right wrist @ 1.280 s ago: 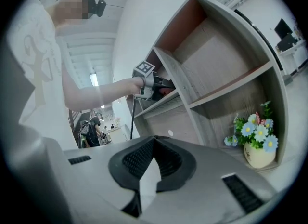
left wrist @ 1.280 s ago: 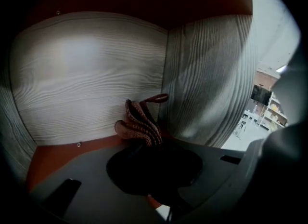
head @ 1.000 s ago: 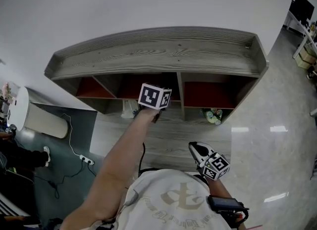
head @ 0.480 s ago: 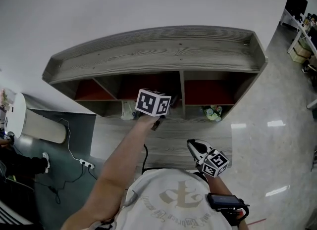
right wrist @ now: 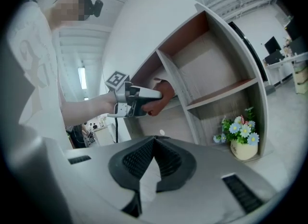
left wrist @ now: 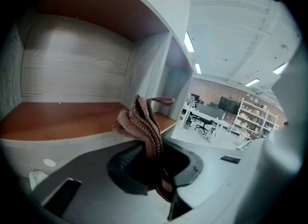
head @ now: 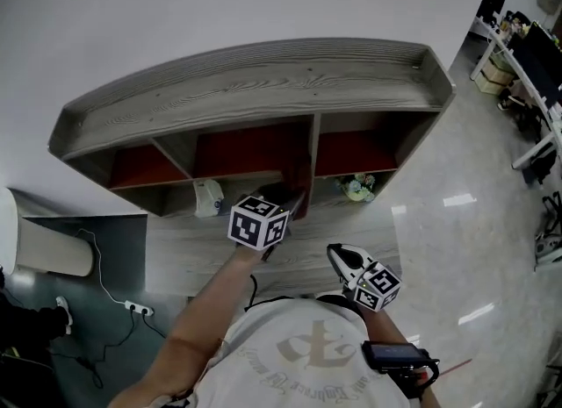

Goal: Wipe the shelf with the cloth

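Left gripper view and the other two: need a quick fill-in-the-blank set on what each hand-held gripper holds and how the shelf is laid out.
1. The left hand-held gripper is shut on the ___.
2. The right hand-held gripper, jaws together, holds ___.
3. In the head view, the flower pot stands in the lower ___ compartment of the shelf.
4. The shelf's upper row has ___ compartments.

Missing words: cloth; nothing; right; three.

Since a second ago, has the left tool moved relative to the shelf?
Yes. The left tool has drawn back from the shelf, out of its middle compartment and toward the person, with the cloth clamped in it.
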A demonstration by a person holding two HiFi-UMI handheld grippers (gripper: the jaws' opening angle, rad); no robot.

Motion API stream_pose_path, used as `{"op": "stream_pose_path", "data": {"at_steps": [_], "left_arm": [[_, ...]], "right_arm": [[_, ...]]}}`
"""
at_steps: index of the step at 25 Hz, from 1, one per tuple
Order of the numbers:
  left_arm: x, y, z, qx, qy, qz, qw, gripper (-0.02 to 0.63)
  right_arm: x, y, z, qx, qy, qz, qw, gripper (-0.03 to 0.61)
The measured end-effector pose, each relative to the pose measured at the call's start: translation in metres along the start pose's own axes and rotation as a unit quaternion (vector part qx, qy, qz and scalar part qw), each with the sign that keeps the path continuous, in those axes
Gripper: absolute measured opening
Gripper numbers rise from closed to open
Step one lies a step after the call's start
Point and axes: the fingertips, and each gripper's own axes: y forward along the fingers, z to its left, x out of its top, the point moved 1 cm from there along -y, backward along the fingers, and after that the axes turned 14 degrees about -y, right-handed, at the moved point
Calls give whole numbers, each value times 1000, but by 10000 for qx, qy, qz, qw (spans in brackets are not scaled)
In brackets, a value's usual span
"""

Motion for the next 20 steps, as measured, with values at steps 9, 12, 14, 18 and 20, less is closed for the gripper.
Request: {"op": "stream_pose_path", "data": {"at_steps": [9, 12, 14, 18, 20], "left_arm": [[-20, -1, -32, -490, -10, -137, 9987, 74], [-19, 8, -49, -643, 145, -94, 9978, 75], [-20, 18, -59, -586, 274, -23, 9979, 75], [-18, 43, -76, -205, 529, 98, 9983, 75], [-10, 53, -82, 59, 622, 68, 9980, 75]], "right_arm": [[-6, -18, 9, -373, -11, 54, 9993, 5], [-6, -25, 4, -460, 16, 22, 9989, 5], [-8, -31, 1, -506, 55, 6, 9987, 5], [-11, -44, -12, -527, 123, -36, 9985, 5], [-9, -50, -21, -489, 139, -72, 9987, 5]]}}
